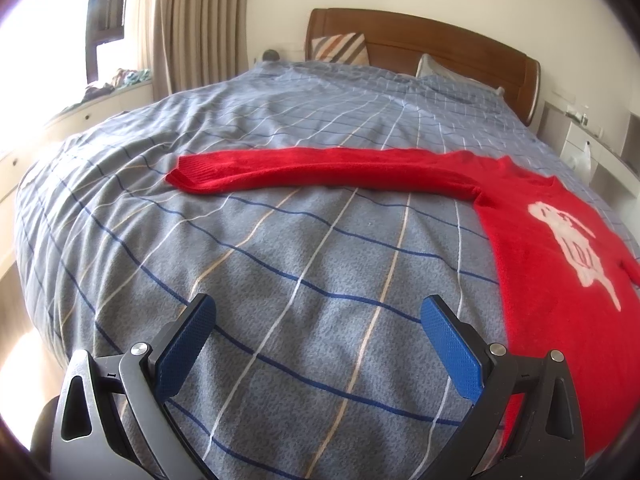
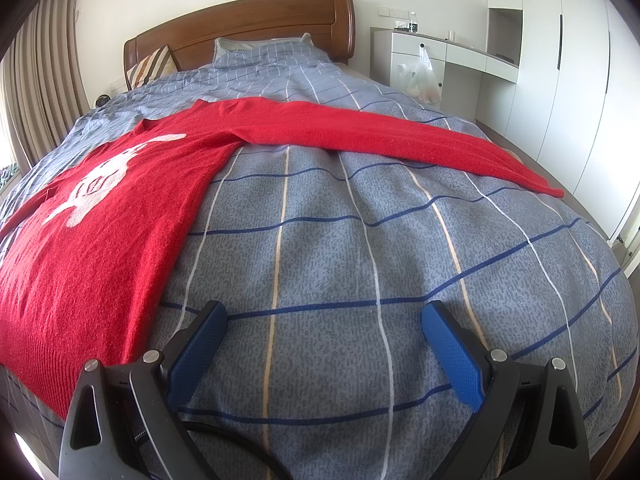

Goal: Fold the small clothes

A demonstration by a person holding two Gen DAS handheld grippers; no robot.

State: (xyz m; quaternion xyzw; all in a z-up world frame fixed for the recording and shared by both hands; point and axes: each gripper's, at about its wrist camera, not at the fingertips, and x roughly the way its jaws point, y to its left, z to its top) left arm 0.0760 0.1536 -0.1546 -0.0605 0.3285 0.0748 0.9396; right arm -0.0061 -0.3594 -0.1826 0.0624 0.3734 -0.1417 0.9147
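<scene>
A red knitted sweater (image 1: 540, 264) with a white figure on its chest lies flat on the bed, sleeves spread out. In the left wrist view its body is at the right and one sleeve (image 1: 312, 170) stretches left. In the right wrist view the sweater's body (image 2: 100, 220) is at the left and the other sleeve (image 2: 392, 140) stretches right. My left gripper (image 1: 318, 312) is open and empty above the blanket, left of the sweater's hem. My right gripper (image 2: 324, 320) is open and empty above the blanket, right of the hem.
The bed has a grey-blue checked blanket (image 1: 280, 260), pillows and a wooden headboard (image 2: 248, 28). Curtains (image 1: 192, 24) and a window ledge are at the left. White cupboards and a desk (image 2: 460, 56) with a plastic bag stand at the right.
</scene>
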